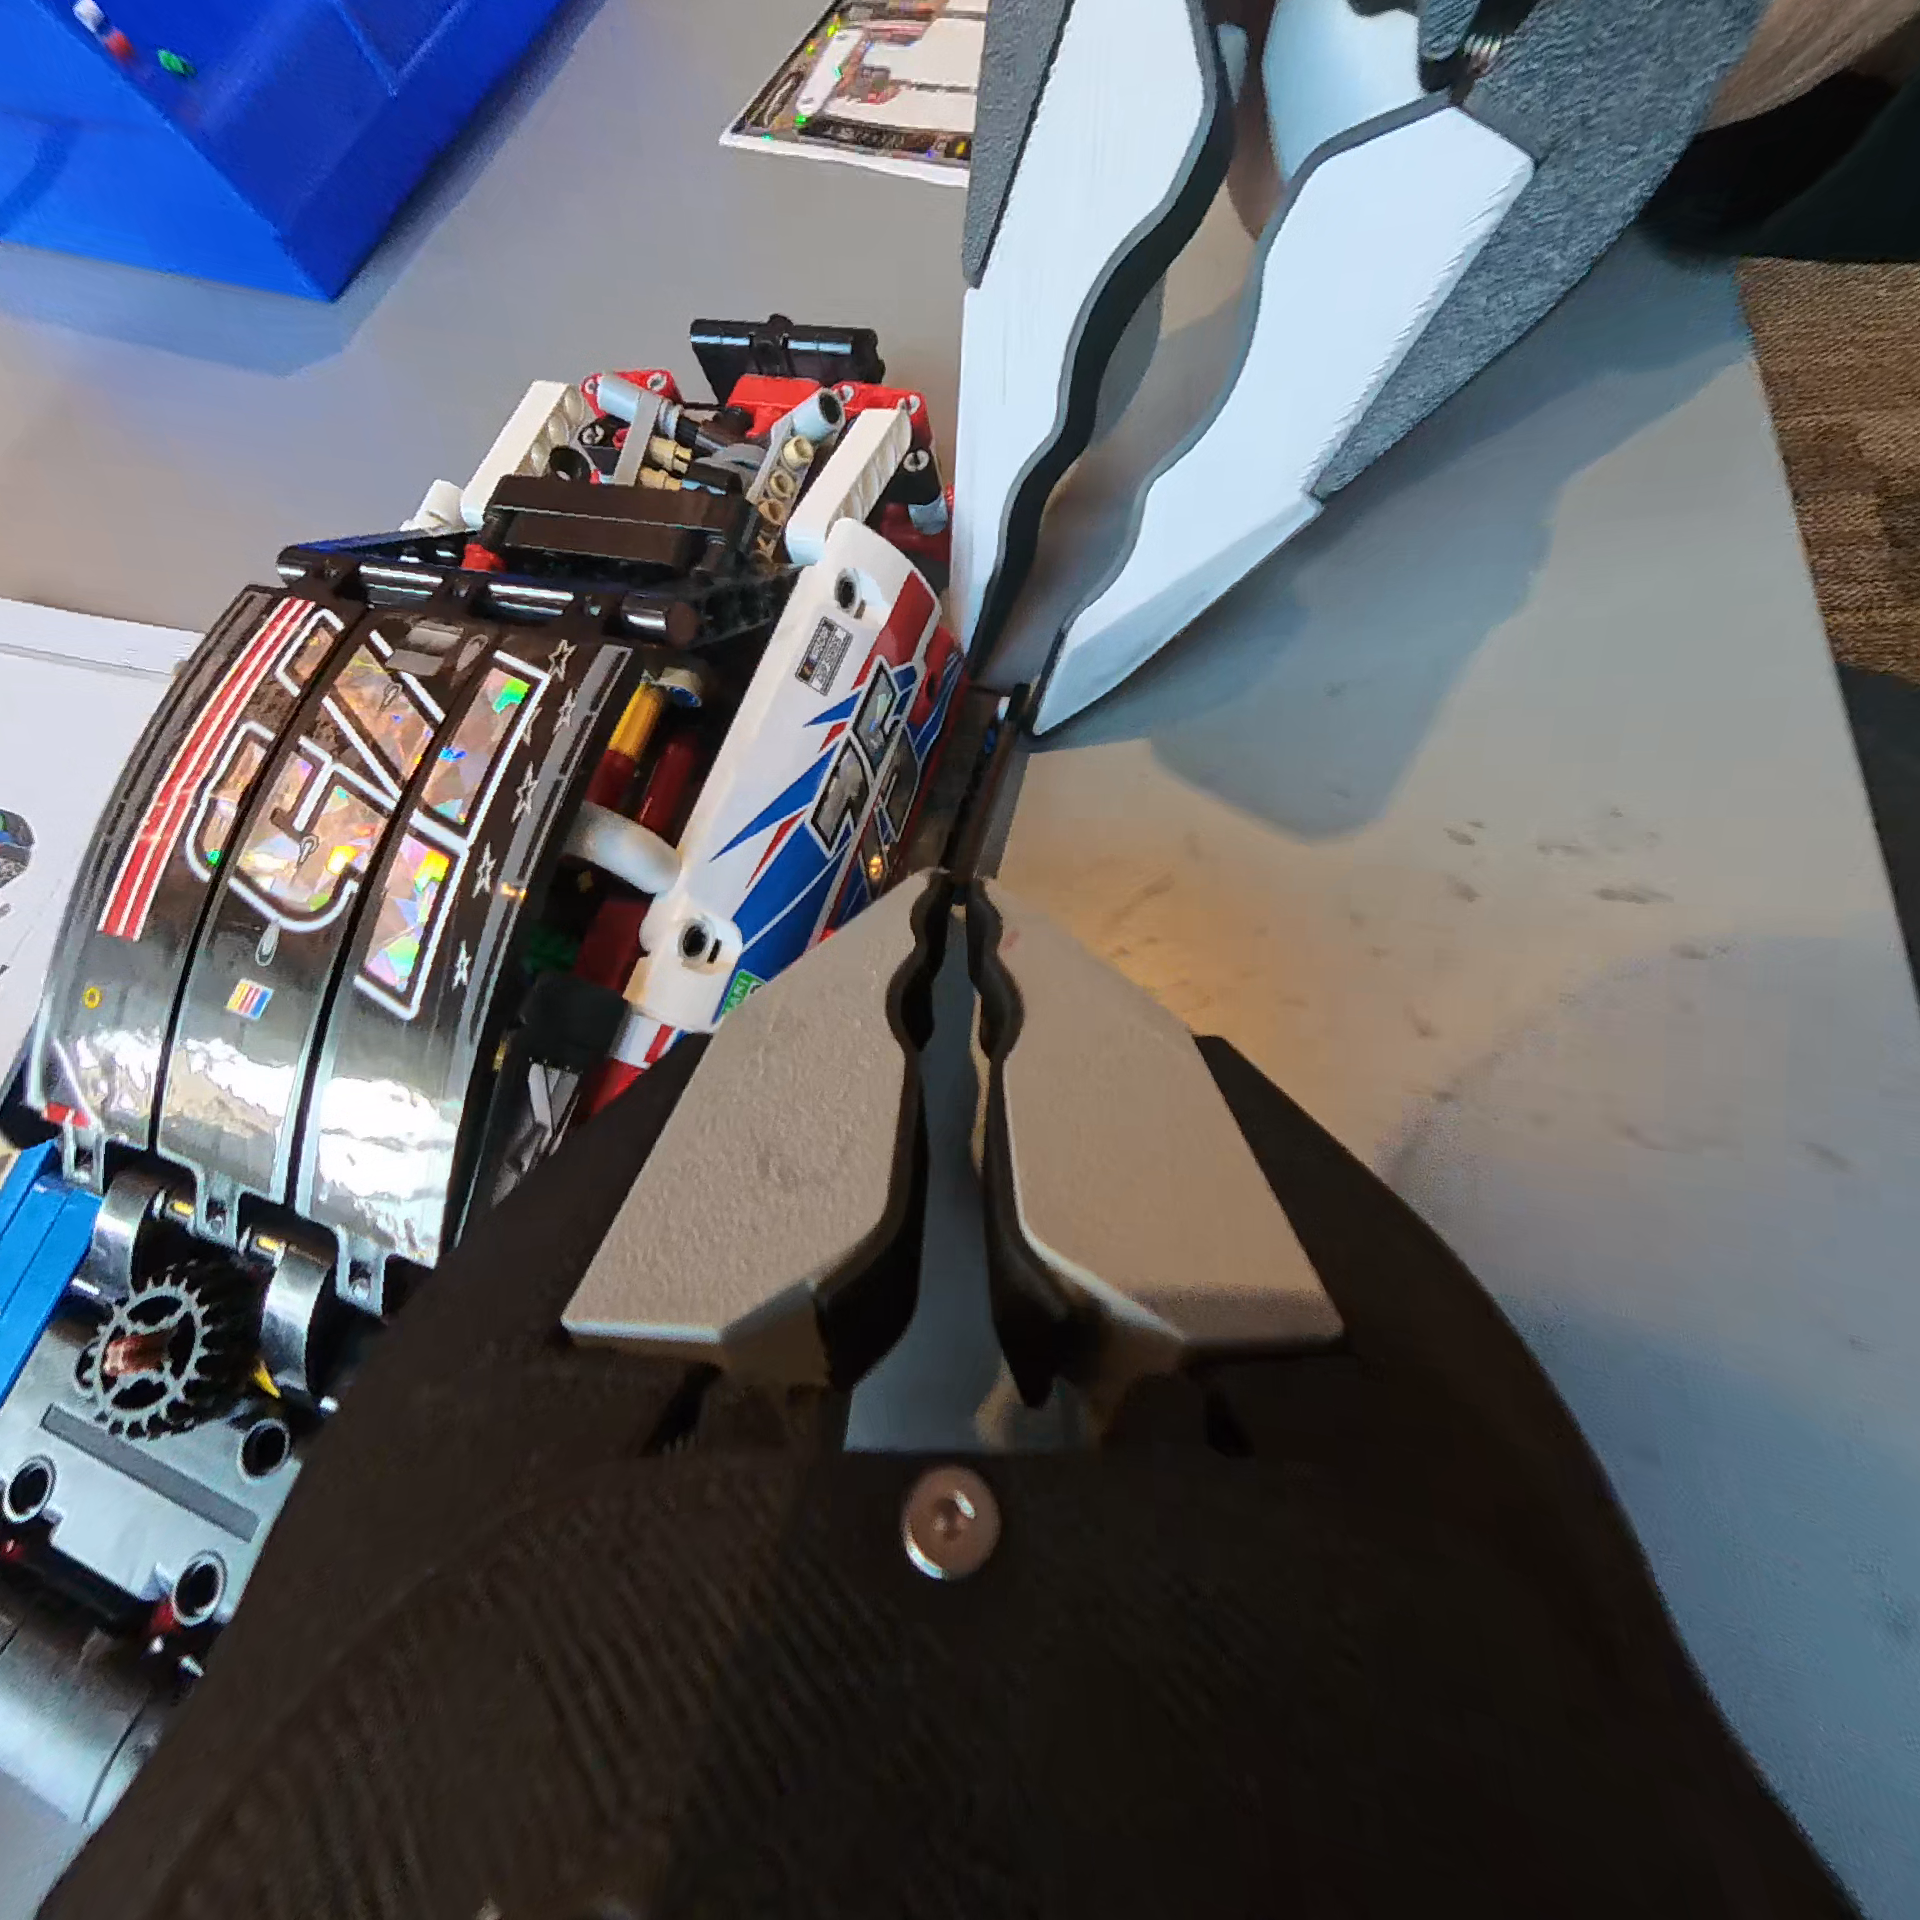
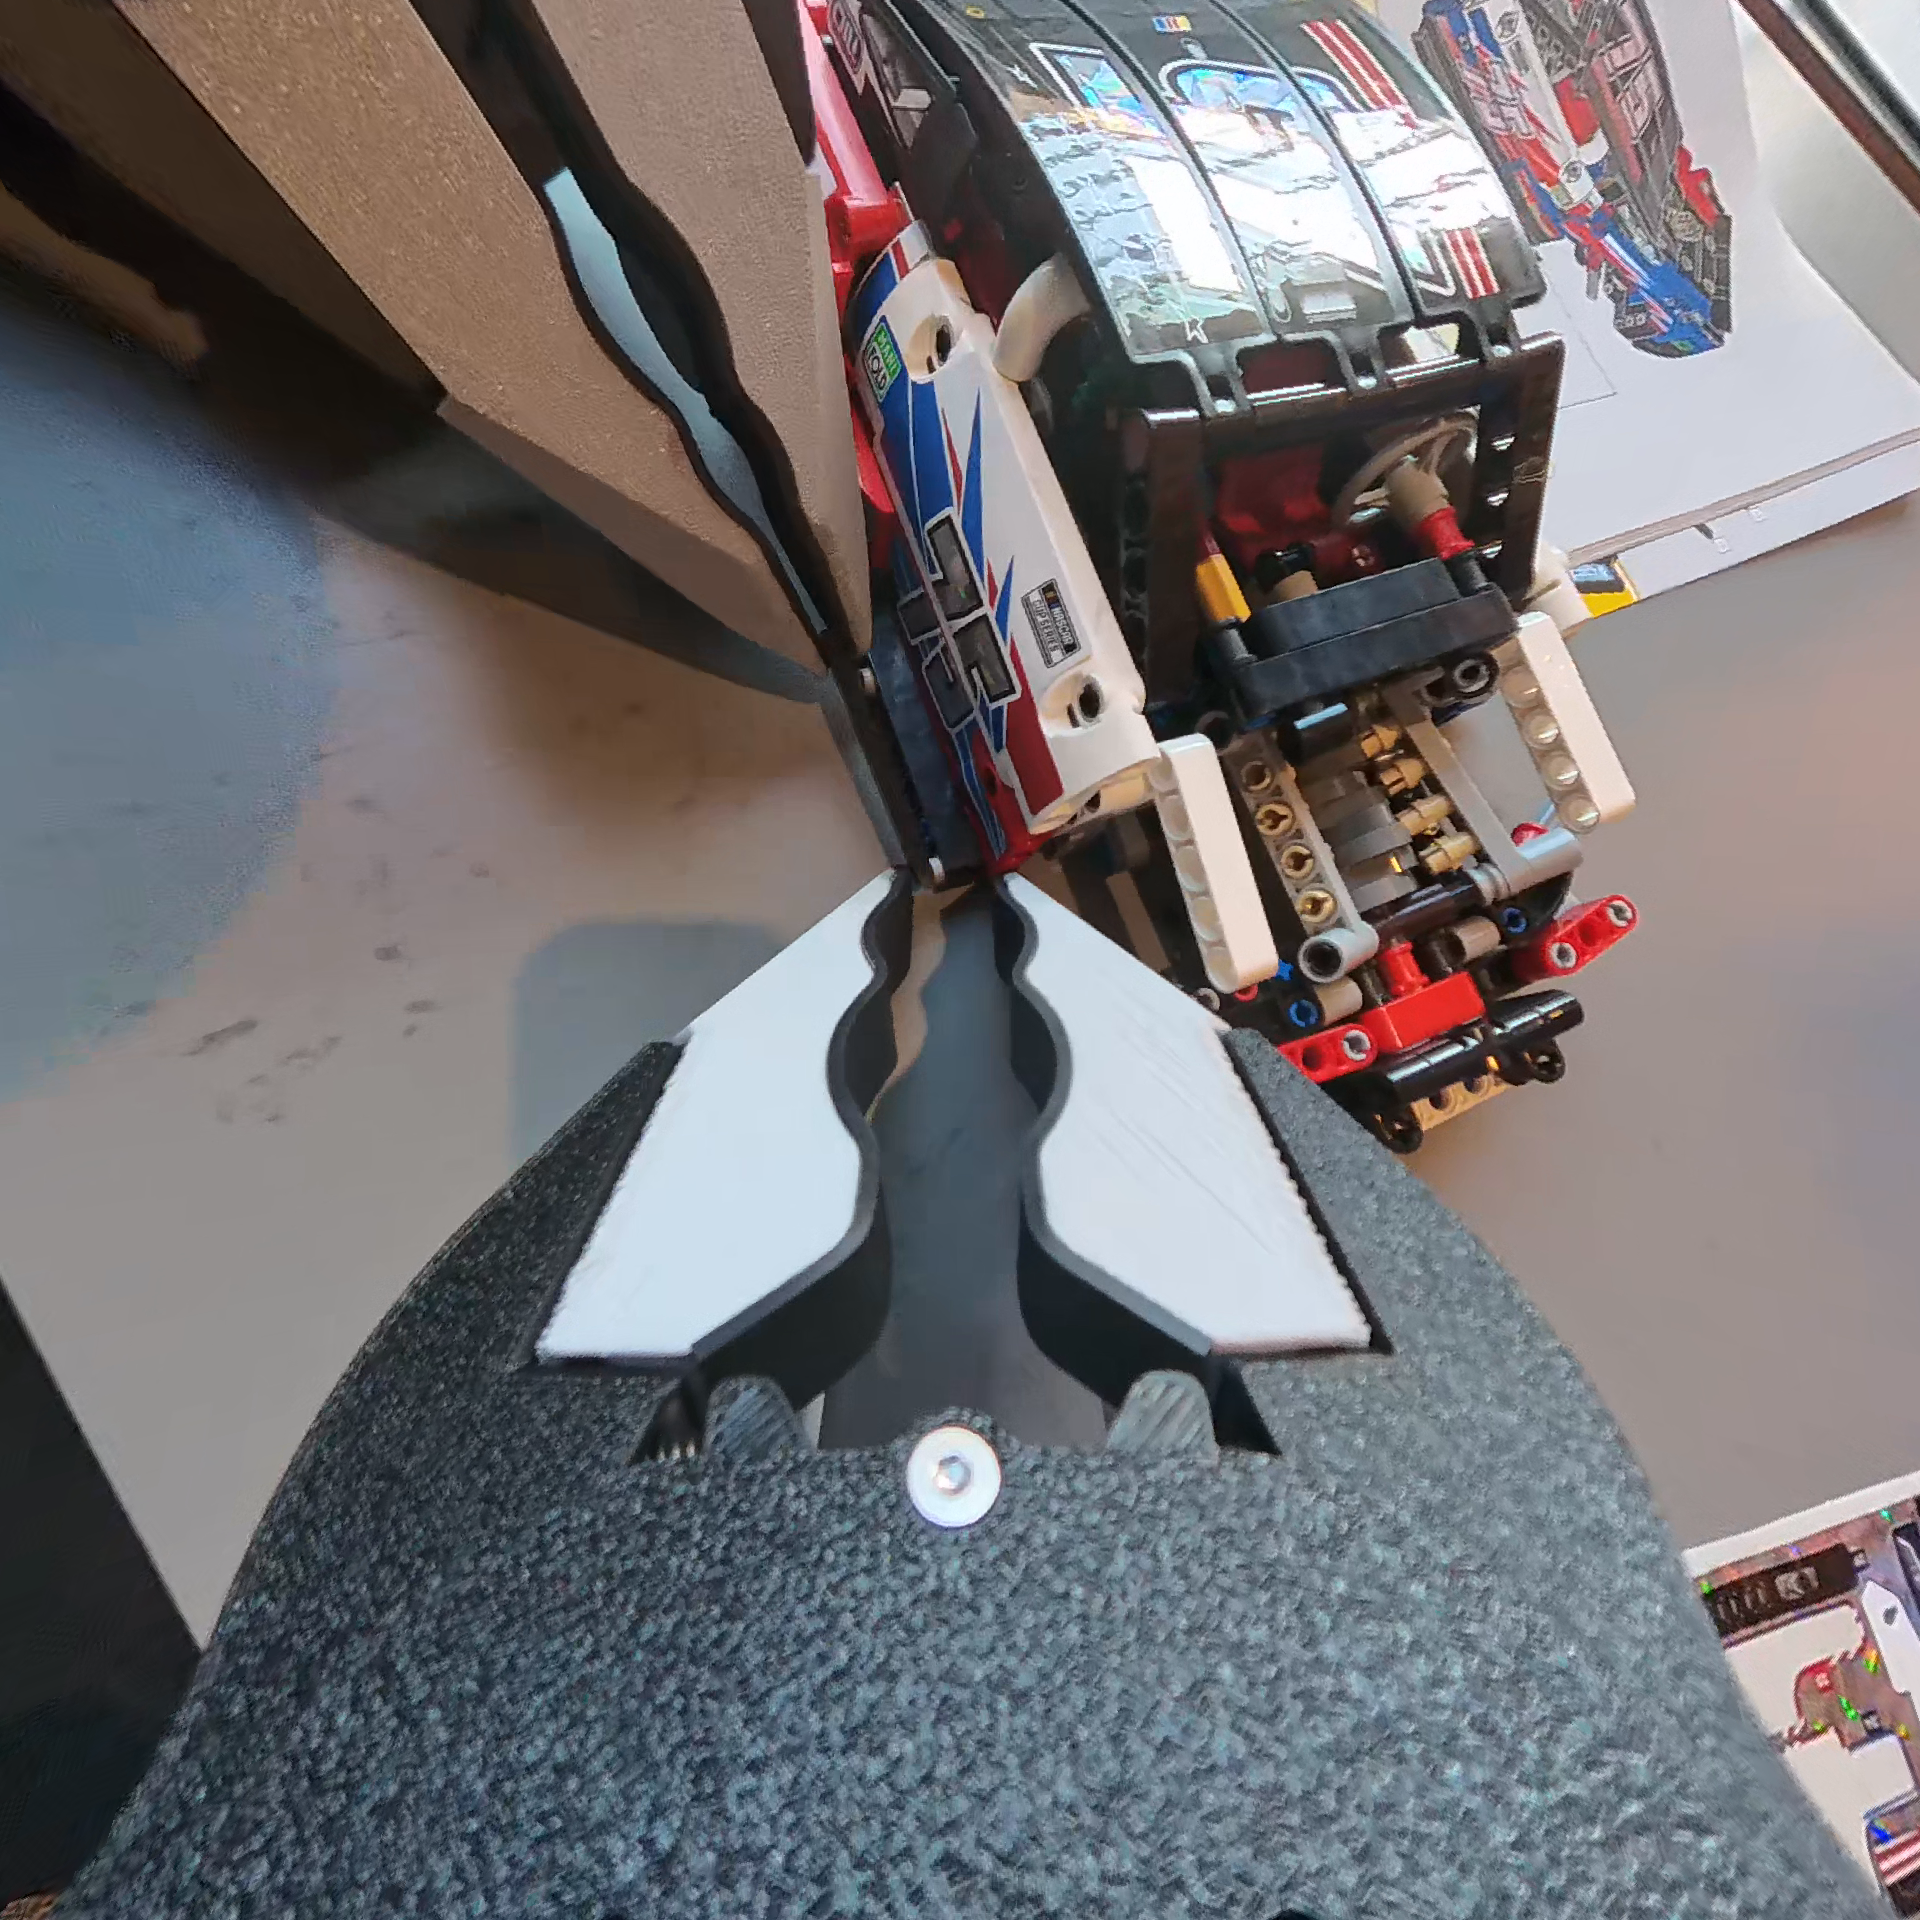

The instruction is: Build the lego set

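Note:
A lego race car [image 1: 343,831] with a shiny black roof and a white side panel with blue and red stickers [image 1: 821,790] lies on the grey table [image 1: 1455,935]; it also shows in the right wrist view [image 2: 1299,468]. A thin dark piece [image 1: 982,790] runs along that side panel. My left gripper [image 1: 956,883] is shut on the near end of the piece. My right gripper [image 1: 1006,698], with white fingers, comes from above and is shut on its other end. In the right wrist view my right gripper [image 2: 951,885] holds the dark piece [image 2: 914,748], and the left gripper [image 2: 842,665] meets it from the upper left.
A blue bin [image 1: 208,135] stands at the far left. A printed sheet [image 1: 873,94] lies beyond the car. A paper with a picture of the car [image 2: 1714,312] lies under its far side, and a sticker sheet [image 2: 1818,1683] is at the lower right. The table edge [image 1: 1787,520] borders carpet. About 5 cm separates my left fingertips from my right. The car [image 2: 1714,312] is about 30 cm from both grippers' fingertips.

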